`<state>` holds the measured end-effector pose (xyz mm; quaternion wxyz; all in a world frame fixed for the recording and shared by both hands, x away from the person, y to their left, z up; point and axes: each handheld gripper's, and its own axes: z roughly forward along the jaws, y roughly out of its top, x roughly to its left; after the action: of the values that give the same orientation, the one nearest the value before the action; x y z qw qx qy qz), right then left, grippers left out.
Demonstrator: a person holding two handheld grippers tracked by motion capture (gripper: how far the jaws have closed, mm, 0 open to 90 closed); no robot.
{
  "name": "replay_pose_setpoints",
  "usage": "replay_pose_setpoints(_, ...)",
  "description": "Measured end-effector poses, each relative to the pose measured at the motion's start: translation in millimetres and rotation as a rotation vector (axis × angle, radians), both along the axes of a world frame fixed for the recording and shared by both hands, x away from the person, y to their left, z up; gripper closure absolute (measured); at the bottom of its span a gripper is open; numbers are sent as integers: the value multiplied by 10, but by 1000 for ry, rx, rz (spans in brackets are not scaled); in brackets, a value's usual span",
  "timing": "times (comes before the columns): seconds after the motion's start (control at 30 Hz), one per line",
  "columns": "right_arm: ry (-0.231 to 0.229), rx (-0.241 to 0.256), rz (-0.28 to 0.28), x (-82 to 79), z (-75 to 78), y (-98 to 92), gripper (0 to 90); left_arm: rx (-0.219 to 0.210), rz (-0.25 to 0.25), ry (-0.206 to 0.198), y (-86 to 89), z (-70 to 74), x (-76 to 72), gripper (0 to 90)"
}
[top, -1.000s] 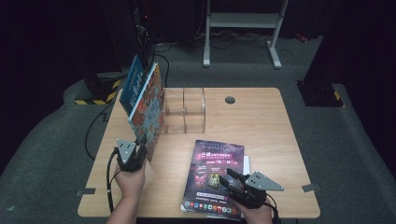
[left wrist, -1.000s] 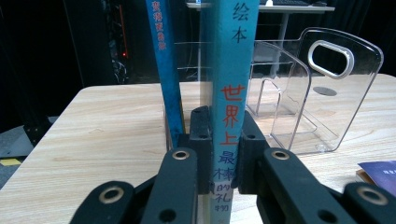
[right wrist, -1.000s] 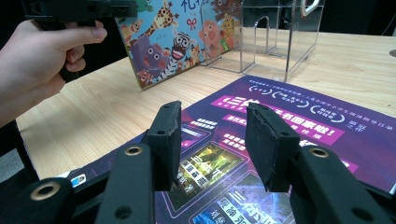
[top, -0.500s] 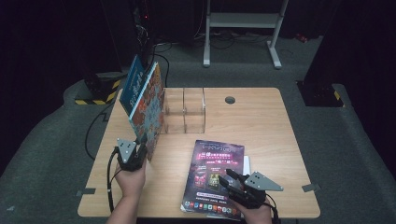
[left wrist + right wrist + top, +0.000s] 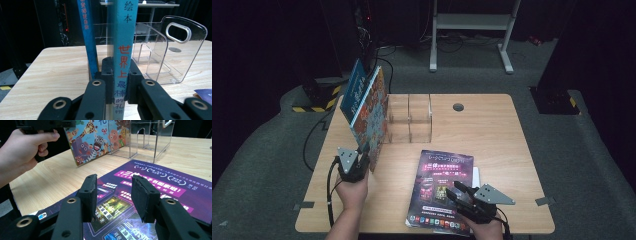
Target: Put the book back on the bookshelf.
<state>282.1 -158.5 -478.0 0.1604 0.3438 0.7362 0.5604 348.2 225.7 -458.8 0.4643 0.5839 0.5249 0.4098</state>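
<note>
A picture book [image 5: 371, 114] with cartoon animals on its cover [image 5: 95, 138] stands upright on the table, leaning left beside a clear plastic rack [image 5: 409, 118]. My left gripper [image 5: 362, 159] is shut on its teal spine [image 5: 121, 50] near the bottom. A second, blue book [image 5: 353, 90] leans just behind it; its spine [image 5: 88, 37] is left of my jaws. A purple magazine [image 5: 443, 189] lies flat at the front. My right gripper [image 5: 457, 192] hovers open just above the magazine [image 5: 155, 185], nothing between its fingers.
The clear rack [image 5: 160, 50] has dividers and a handle cutout. A round cable hole [image 5: 458, 107] sits in the tabletop [image 5: 492, 135] at the back. A metal stand [image 5: 472, 25] is on the floor beyond. The person's left hand [image 5: 22, 152] shows in the right gripper view.
</note>
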Motion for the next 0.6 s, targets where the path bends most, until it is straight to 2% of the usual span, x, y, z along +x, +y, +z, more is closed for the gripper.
replay_pose_setpoints(0.6, 2, -4, 2, 3, -4, 3, 559, 10, -4, 14, 30, -4, -14, 797)
